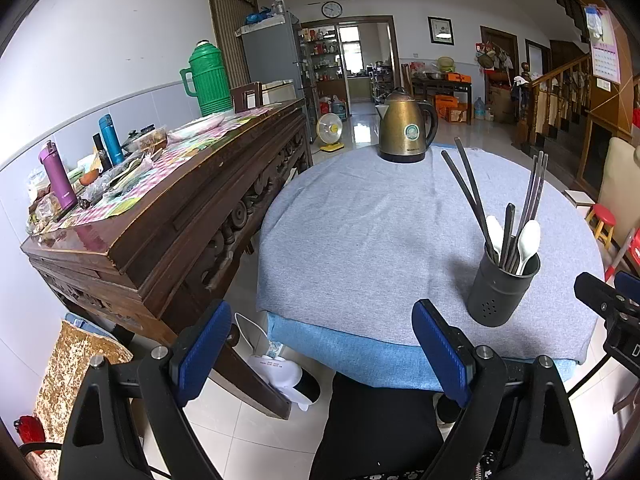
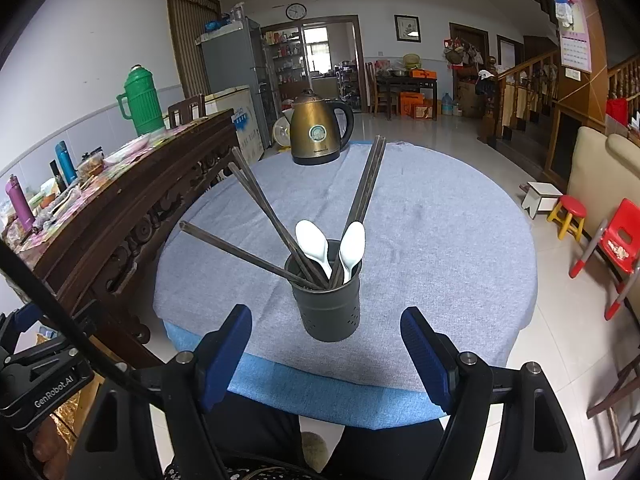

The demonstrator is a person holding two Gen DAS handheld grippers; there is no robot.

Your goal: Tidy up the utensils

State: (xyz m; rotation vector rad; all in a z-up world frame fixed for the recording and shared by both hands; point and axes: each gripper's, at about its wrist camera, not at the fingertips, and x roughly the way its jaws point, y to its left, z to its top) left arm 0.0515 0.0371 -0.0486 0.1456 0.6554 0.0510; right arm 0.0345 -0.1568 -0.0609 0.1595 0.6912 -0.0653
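Both tongs are gaping wide with nothing in them. Left gripper [image 1: 322, 354] hangs just off the near edge of the round table [image 1: 360, 240], pointed at bare grey cloth, and the sideboard [image 1: 168, 216] crowds in at about 9 o'clock, so not much swing room that way. Right gripper [image 2: 326, 354] sits dead centre on the dark utensil holder [image 2: 328, 300], which stands near the table's front edge at 6 o'clock.

Chopsticks [image 2: 260, 208] and two white spoons [image 2: 352, 244] are already standing in it, with nothing loose on the cloth, so I'd guess the sorting is basically finished, or hasn't started if they're meant to come out. If anything's next, it's probably nudging the holder back from the rim.

Kettle [image 2: 318, 132] is way off at 12 o'clock, and there's loads of open cloth between.
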